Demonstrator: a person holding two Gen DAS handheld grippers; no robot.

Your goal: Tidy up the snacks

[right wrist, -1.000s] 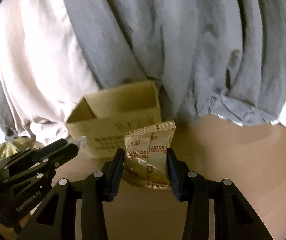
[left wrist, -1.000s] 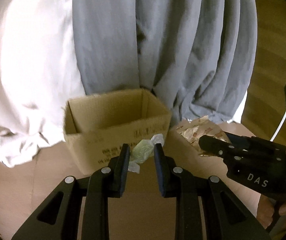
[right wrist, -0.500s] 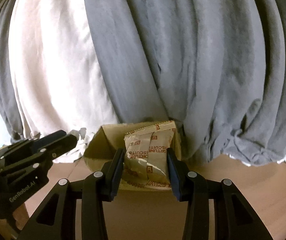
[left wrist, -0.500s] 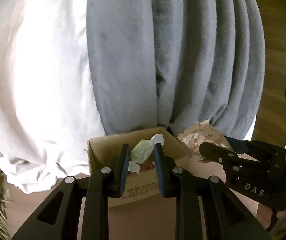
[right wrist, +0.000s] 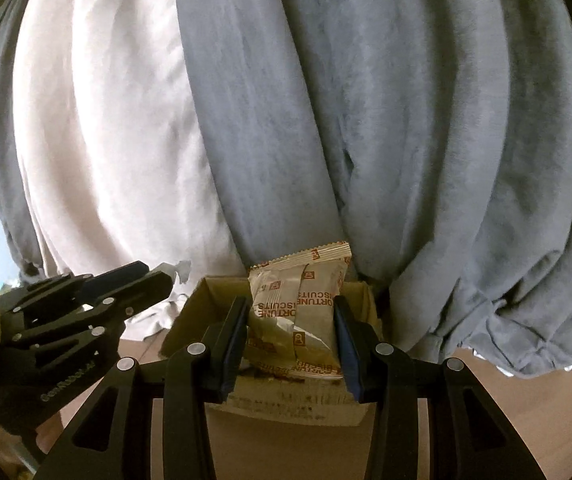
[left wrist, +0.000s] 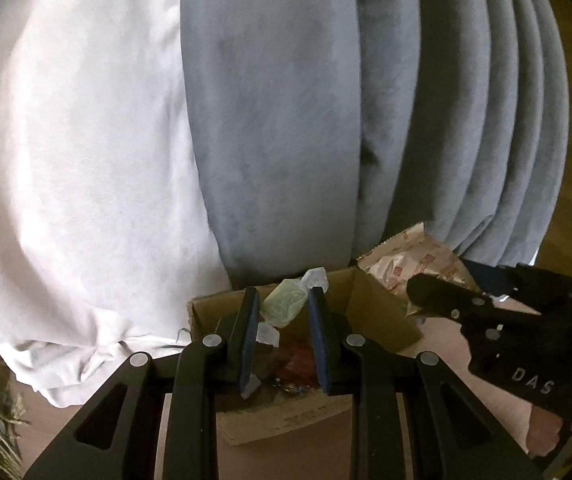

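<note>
above the open cardboard box (left wrist: 382, 312), which already held some snacks, the left tool (left wrist: 282, 312) clamped a green candy (left wrist: 284, 304) and the right tool (right wrist: 290, 328) a biscuit packet (right wrist: 298, 300); both awaited dropping in.

The cardboard box (left wrist: 370, 312) hides most of its contents behind gripper fingers; its printed lettering is unreadable.

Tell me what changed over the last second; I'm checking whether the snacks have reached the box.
Both grippers carried their snacks from short of the box to over its open top. The left gripper now holds the green candy above the inside; the right gripper holds the biscuit pack there too. Nothing was let go; both grips and the box stayed as they were.
</note>
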